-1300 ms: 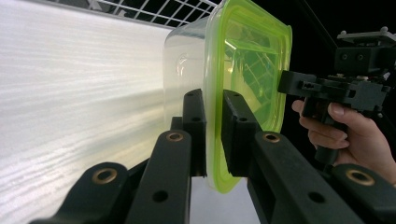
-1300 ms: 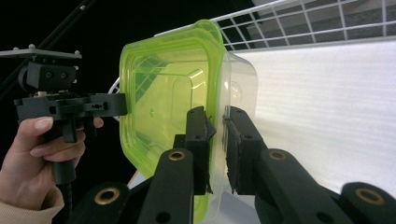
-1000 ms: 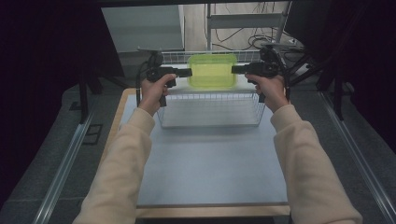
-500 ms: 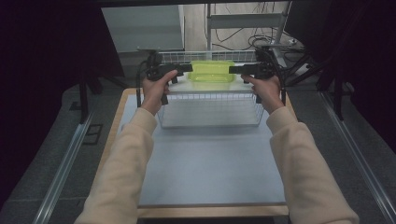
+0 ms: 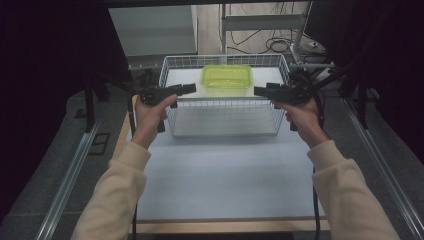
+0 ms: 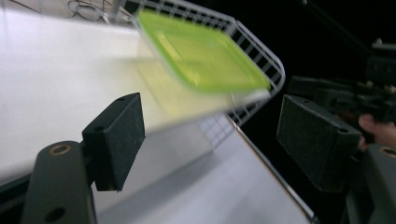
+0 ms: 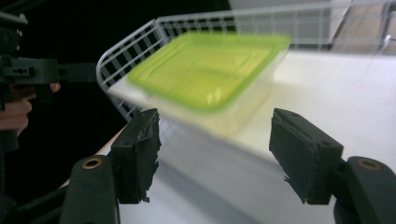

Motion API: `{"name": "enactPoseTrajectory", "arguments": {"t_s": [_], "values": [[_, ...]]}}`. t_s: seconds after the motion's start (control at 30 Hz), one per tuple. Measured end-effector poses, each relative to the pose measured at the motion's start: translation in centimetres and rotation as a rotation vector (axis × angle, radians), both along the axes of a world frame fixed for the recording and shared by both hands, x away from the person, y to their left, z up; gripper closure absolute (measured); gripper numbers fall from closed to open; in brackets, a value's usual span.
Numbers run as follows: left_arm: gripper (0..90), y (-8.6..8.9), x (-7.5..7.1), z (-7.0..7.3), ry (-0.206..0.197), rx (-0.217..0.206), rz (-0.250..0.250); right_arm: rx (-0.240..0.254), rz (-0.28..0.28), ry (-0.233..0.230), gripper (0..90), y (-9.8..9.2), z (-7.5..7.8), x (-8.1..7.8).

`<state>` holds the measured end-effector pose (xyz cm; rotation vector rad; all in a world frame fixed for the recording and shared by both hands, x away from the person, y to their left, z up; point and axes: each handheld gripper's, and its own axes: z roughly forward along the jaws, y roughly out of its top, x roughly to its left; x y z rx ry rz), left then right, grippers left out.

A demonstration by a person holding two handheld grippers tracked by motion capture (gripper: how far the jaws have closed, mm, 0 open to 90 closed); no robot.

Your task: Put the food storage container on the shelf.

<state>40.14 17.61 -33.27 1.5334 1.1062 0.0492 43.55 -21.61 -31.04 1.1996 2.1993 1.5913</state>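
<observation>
A clear box with a green lid (image 5: 226,77) rests inside the white wire basket (image 5: 225,101), toward its far side. My left gripper (image 5: 192,88) hovers over the basket's near-left rim, a short way left of the box. My right gripper (image 5: 257,90) mirrors it on the right. Both point inward at the box without touching it. The jaws of both have just been opening and stand wide with nothing between them. The left gripper view shows its pads (image 6: 217,126) apart below the lid (image 6: 201,51). The right gripper view shows its pads (image 7: 217,144) apart before the box (image 7: 210,74).
The basket stands at the far end of a white board (image 5: 225,185) edged in wood. Metal rails (image 5: 70,175) run along both sides of the table. Cables and a metal stand (image 5: 265,30) lie beyond the basket.
The box, held between both grippers a second ago, now sits in the basket. Both grippers opened and drew apart outward, away from its ends.
</observation>
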Motion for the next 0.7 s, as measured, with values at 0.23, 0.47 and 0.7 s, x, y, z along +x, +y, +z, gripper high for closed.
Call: {"name": "enactPoseTrajectory", "arguments": {"t_s": [0.23,0.47,0.7], "values": [[23.7,-0.4,-6.3,-3.8,-0.027,0.041,-0.074,-0.042,0.075,-0.034,30.7,-1.3,-3.6,-4.6],[23.9,-0.4,-9.8,-7.9,-0.031,0.080,-0.108,-0.055,0.121,-0.046,28.7,-2.2,-8.2,-8.5],[24.4,-0.6,-11.5,-11.5,-0.006,0.133,-0.122,-0.114,0.140,-0.013,28.1,-2.9,-13.3,-11.0]]}}
